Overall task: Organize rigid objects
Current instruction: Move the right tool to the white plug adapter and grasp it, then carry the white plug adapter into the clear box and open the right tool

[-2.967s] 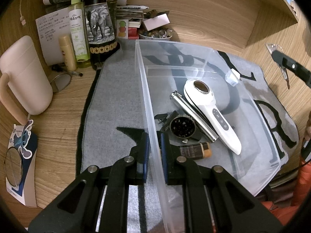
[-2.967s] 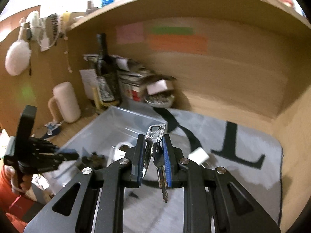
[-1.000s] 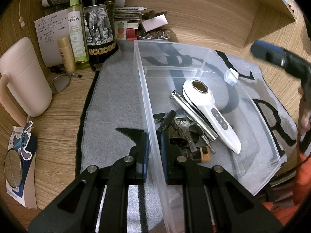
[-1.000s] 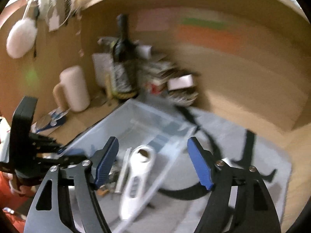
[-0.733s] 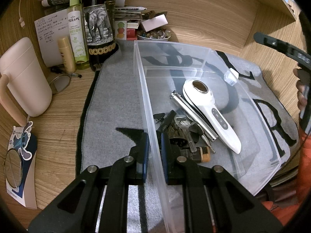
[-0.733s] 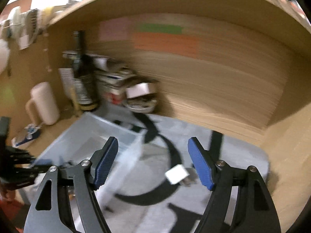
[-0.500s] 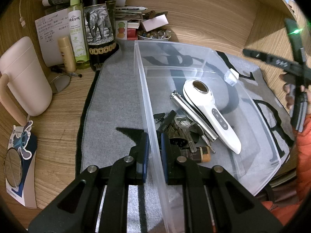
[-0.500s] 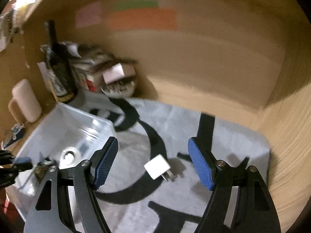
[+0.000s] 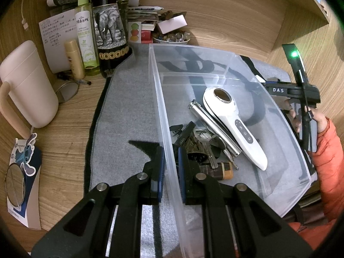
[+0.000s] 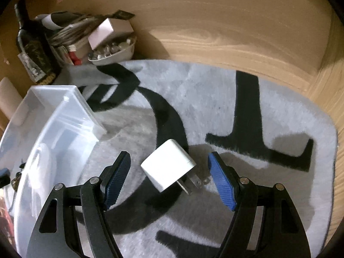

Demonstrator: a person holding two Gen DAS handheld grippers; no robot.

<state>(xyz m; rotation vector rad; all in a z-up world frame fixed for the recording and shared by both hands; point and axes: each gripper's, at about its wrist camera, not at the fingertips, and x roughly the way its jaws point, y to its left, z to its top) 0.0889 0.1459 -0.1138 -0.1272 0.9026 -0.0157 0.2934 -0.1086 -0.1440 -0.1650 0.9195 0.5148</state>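
A clear plastic bin stands on the grey mat, and my left gripper is shut on its left wall. Inside lie a white handheld device, a silver metal tube, a bunch of keys and a small brown bottle. In the right wrist view a white plug adapter lies on the mat with its prongs toward the right. My right gripper hangs just over it, its jaws closing, one on each side of the adapter, and the pads do not touch it. The bin shows at the left there.
Behind the bin stand a dark wine bottle, a green spray bottle, a small tan bottle, a dish of small stones and stacked papers. A pink mug and a round mirror sit left. A hand in an orange sleeve holds the right gripper.
The right gripper swung right, away from the bin, and dropped toward the white adapter, which now sits between its open jaws. The left gripper and the bin have not moved.
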